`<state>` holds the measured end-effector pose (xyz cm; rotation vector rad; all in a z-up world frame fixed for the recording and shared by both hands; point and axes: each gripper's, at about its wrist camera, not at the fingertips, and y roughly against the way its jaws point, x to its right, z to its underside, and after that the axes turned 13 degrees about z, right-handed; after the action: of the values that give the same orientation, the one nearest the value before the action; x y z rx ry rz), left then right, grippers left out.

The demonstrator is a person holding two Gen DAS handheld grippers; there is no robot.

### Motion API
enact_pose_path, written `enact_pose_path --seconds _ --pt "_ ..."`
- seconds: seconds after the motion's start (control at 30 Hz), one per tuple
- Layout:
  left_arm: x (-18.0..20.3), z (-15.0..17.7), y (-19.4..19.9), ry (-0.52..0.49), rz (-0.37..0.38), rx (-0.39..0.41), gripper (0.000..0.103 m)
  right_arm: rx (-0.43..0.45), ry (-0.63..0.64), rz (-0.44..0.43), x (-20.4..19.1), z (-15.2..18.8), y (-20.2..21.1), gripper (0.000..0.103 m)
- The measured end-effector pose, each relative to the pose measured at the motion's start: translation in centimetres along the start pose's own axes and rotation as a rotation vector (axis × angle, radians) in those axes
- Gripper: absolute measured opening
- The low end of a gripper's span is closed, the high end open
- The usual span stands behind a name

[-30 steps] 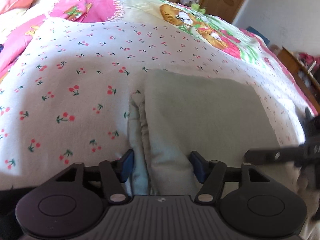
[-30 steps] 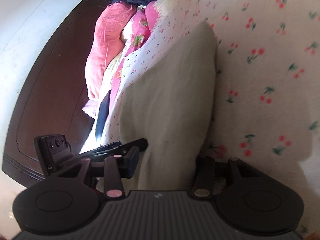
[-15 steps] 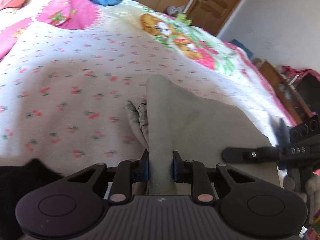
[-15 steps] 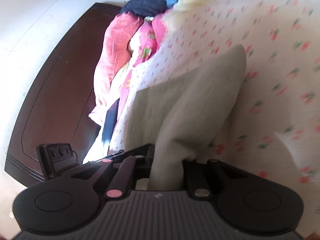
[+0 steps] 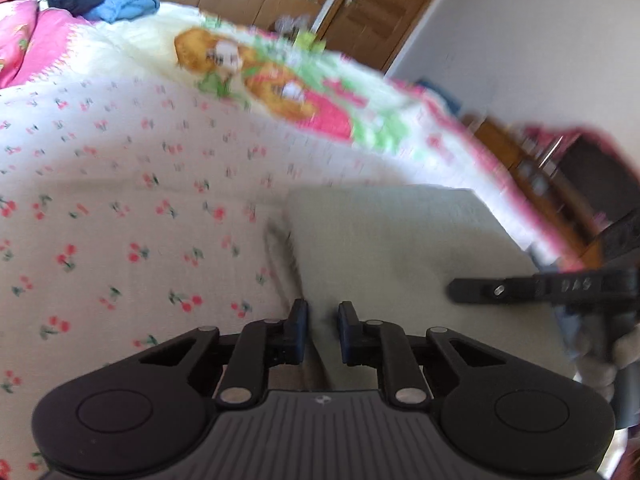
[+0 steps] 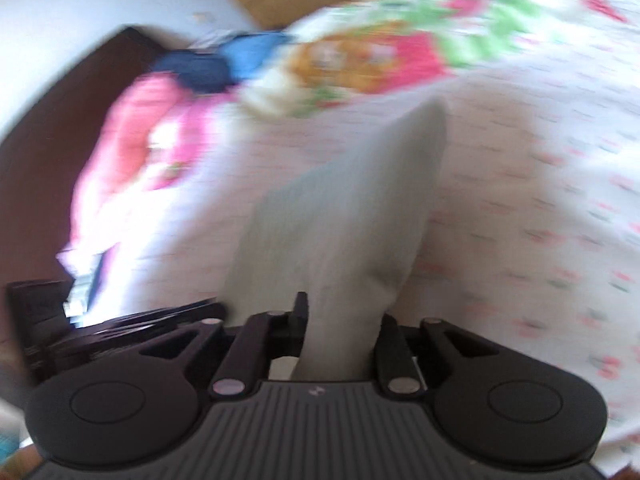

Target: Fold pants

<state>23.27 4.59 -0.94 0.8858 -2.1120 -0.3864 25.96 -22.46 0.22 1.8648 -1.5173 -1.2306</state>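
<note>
Left wrist view: the left gripper (image 5: pixel 322 322) has its blue-padded fingers (image 5: pixel 299 320) nearly closed, pinching a near edge of the pale grey-green pants (image 5: pixel 400 248); the cloth runs out flat ahead & to the right of the fingertips, over a white cherry-print bedsheet (image 5: pixel 120 200). Far right of those fingers, the other tool's black arm reaches over the fabric. Right wrist view, blurred w/ motion: the right gripper (image 6: pixel 340 320) is clamped on another part of the pants (image 6: pixel 352 216), which rise from betw. its fingers to a point ahead, so the cloth looks lifted off the bedsheet (image 6: pixel 540 200). Judgement: mid-fold, both tools carrying one end of the already-narrowed pants. Next move prob. calls for keeping both grips level, laying the held end over the far end w/ edges matched, then letting go.
</note>
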Motion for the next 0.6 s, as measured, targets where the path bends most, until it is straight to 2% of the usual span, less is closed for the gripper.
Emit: enact_pose_path --seconds 0.03,0.07,0.1,0.17,0.23,0.27,0.33,0.43,0.5,0.6 --pt "0.1 0.3 -0.4 -0.010 -0.027 -0.005 0.037 -0.011 -0.012 0.007 0.6 0.4 -0.3 0.026" --pt "0.0 0.6 -0.1 -0.019 -0.043 -0.003 0.038 -0.007 -0.031 0.011 1.1 0.9 -0.2 0.032" --pt "0.2 0.7 0.3 -0.033 -0.066 -0.001 0.038 0.009 -0.041 0.009 1.4 1.4 0.1 0.033" --pt "0.8 1.0 1.5 -0.078 -0.149 0.003 0.038 0.069 -0.034 0.005 1.6 2.2 1.5 0.033" --pt "1.4 0.9 2.8 -0.121 -0.232 0.017 0.037 0.137 -0.012 0.059 1.5 2.5 3.0 0.033" --pt "1.6 0.7 3.5 -0.147 -0.250 0.035 0.037 0.185 0.004 0.092 1.3 2.6 3.9 0.033" --pt "3.0 -0.2 3.9 -0.207 -0.268 0.075 0.037 0.263 0.011 0.122 1.0 2.6 5.1 0.033" --pt "5.3 -1.7 2.1 -0.295 -0.247 0.114 0.037 0.342 -0.013 0.097 0.4 1.6 5.2 0.033" --pt "6.3 -2.4 -0.1 -0.342 -0.233 0.120 0.038 0.360 -0.009 0.061 -0.1 0.8 4.1 0.033" --pt "6.0 -3.0 -3.8 -0.352 -0.257 0.104 0.038 0.362 0.021 0.096 -0.4 0.3 1.9 0.033"
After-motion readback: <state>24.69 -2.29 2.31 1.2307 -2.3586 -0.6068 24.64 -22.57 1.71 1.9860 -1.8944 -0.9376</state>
